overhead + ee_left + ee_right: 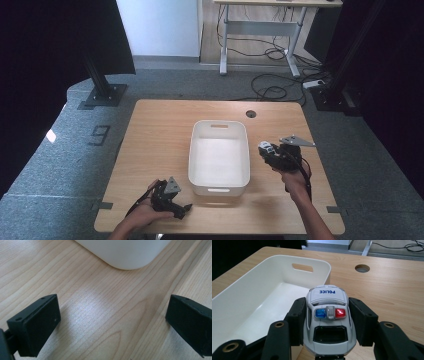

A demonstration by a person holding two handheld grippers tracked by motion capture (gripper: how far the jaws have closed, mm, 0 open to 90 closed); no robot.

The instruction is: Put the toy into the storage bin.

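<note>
A light wooden table [150, 130] is seen from above, with a round cable hole [251, 114] at its far edge. At the middle of it a white tub [219, 187] is set, its long axis running near to far, a handle slot cut into each short end; nothing is seen inside it. The right gripper [265, 150] is held just beside the tub's right wall, above the table, and a toy police car [328, 315] is clamped between its two jaws, the pads pressed on the car's sides. The car's long axis is laid along the jaws, its hood marked POLICE pointed away from the hand and toward the far left. From this gripper the tub's open cavity lies to the left, so a short carry leftward over the rim is judged to be what a drop into the tub calls for. The left gripper [184, 210] is rested near the tub's near left corner, its jaws spread wide over bare wood with nothing between them; the right hand is far better placed.
</note>
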